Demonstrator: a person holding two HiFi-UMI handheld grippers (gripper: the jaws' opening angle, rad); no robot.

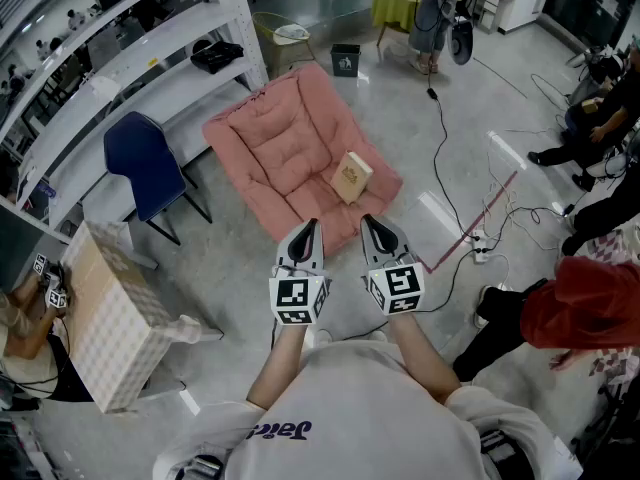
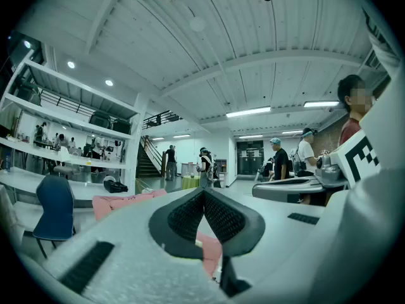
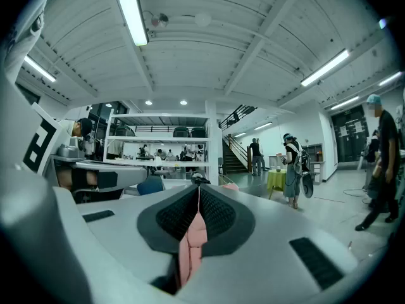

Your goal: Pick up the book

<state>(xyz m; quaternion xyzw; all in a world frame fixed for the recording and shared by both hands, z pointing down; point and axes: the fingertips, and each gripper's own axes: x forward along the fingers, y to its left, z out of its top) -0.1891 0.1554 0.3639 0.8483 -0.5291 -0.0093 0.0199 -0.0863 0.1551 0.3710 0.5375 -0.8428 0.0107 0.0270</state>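
A tan book (image 1: pixel 351 178) lies tilted on the right part of a pink floor cushion (image 1: pixel 285 148). My left gripper (image 1: pixel 312 225) and right gripper (image 1: pixel 367 220) are held side by side just short of the cushion's near edge, both level, shut and empty. The book is a little beyond the right gripper. In the left gripper view the left gripper (image 2: pixel 203 192) has its jaws together, with the cushion (image 2: pixel 123 201) low at the left. In the right gripper view the right gripper (image 3: pixel 199 189) is shut too, and a strip of cushion (image 3: pixel 192 242) shows below its tips. Neither gripper view shows the book.
A blue chair (image 1: pixel 145 168) and white shelving (image 1: pixel 130 58) stand left of the cushion. A checked box (image 1: pixel 115 313) sits at the near left. Cables and a power strip (image 1: pixel 478 240) trail over the floor at the right, beside a person in red (image 1: pixel 590 308). A black bin (image 1: pixel 345 60) stands behind.
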